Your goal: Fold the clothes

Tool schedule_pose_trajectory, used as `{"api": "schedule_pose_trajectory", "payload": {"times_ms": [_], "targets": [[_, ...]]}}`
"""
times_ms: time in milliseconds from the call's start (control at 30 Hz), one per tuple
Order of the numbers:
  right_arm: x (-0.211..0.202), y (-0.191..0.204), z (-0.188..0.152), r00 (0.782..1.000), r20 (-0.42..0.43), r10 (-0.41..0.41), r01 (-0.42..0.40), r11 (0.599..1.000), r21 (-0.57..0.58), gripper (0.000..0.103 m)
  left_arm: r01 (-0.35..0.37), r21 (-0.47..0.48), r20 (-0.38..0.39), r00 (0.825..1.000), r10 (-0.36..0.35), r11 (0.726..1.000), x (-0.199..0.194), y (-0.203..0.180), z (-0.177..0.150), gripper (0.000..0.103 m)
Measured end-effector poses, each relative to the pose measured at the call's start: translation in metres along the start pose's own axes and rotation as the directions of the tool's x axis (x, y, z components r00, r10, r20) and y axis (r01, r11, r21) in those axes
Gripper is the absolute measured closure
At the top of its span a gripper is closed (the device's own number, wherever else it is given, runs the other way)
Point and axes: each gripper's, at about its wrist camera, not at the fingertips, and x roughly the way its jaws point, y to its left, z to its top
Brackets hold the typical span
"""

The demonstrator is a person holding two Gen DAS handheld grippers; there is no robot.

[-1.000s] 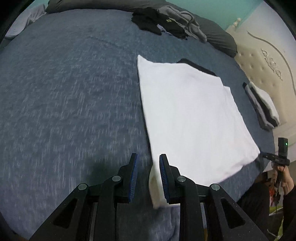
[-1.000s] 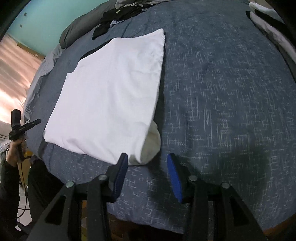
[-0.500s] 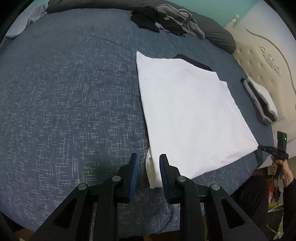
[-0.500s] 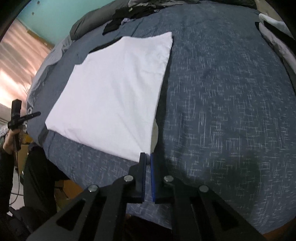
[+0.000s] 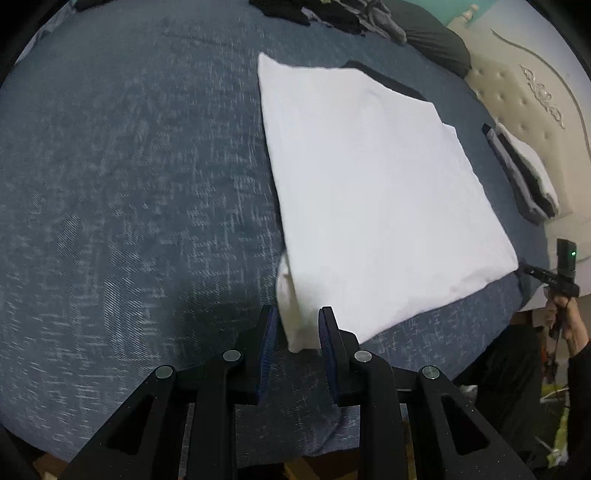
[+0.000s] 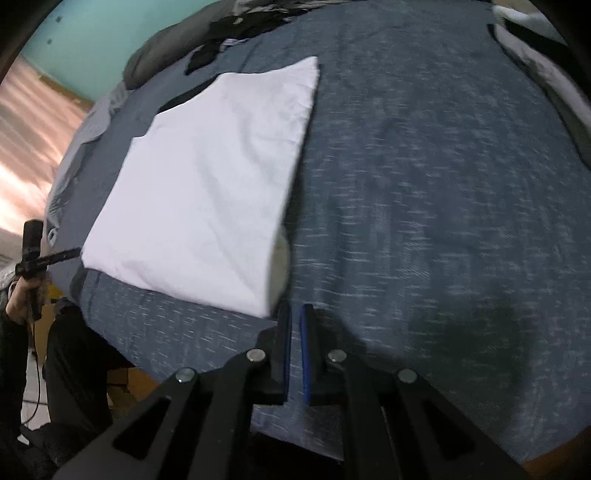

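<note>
A white cloth (image 5: 369,184) lies folded flat in a rough square on the blue-grey bedcover (image 5: 129,184). One near corner of it, bunched into a small roll, sits between the fingers of my left gripper (image 5: 298,314). Those jaws stand apart, and I see no pad pressing on the fabric. In the right wrist view the same white cloth (image 6: 207,184) spreads to the left, and my right gripper (image 6: 294,308) is shut with its tips on the cloth's near corner. A black garment (image 5: 384,79) peeks out from under the cloth's far edge.
A folded white, black and grey stack (image 5: 524,173) rests by the cream headboard (image 5: 524,92). Dark loose clothes (image 6: 240,26) are piled at the far end of the bed. Past the bed's edge a person's hand holds a black device (image 5: 565,266).
My right gripper went from open around the rolled corner to shut on it. The left gripper shifted, so the cloth's corner now lies nearer its fingertips; its jaws kept their gap.
</note>
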Motion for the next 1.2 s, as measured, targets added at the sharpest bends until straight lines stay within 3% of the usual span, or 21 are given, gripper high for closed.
{"api": "schedule_pose_trajectory", "payload": {"times_ms": [200,367,433,633,900,1067,1133,1200], "targets": [[-0.024,0.004,0.004,0.994,0.092,0.065,-0.069,0.997,0.038,0.099,0.023,-0.035,-0.006,1.0,-0.023,0.999,0.004,0.006,-0.002,0.072],[-0.007,0.038,0.018,0.998,0.03,0.062,-0.06,0.997,-0.055,0.099,0.028,-0.068,-0.016,0.999,-0.029,0.997,0.008,0.009,-0.004,0.069],[0.001,0.044,0.019,0.998,0.015,0.053,-0.052,0.996,-0.072,0.099,0.025,-0.08,-0.019,0.999,-0.026,0.997,0.008,0.011,-0.005,0.06],[0.004,0.049,0.017,0.996,0.028,0.082,-0.08,0.995,-0.063,0.099,0.056,-0.107,-0.05,0.997,-0.062,0.993,0.013,0.017,-0.007,0.048],[0.002,0.045,0.012,0.995,0.043,0.09,-0.089,0.995,-0.041,0.099,0.107,-0.144,-0.055,0.992,-0.116,0.984,0.03,0.016,-0.002,0.048],[0.001,0.045,0.012,0.994,0.046,0.097,-0.095,0.994,-0.049,0.099,0.126,-0.15,-0.044,0.99,-0.134,0.981,0.035,0.009,-0.001,0.051],[0.0,0.047,0.012,0.994,0.048,0.102,-0.099,0.994,-0.052,0.099,0.142,-0.151,-0.03,0.988,-0.148,0.978,0.035,0.009,0.0,0.075],[-0.001,0.047,0.012,0.993,0.052,0.108,-0.105,0.993,-0.055,0.099,0.161,-0.164,-0.007,0.986,-0.164,0.973,0.033,0.011,-0.001,0.082]]}}
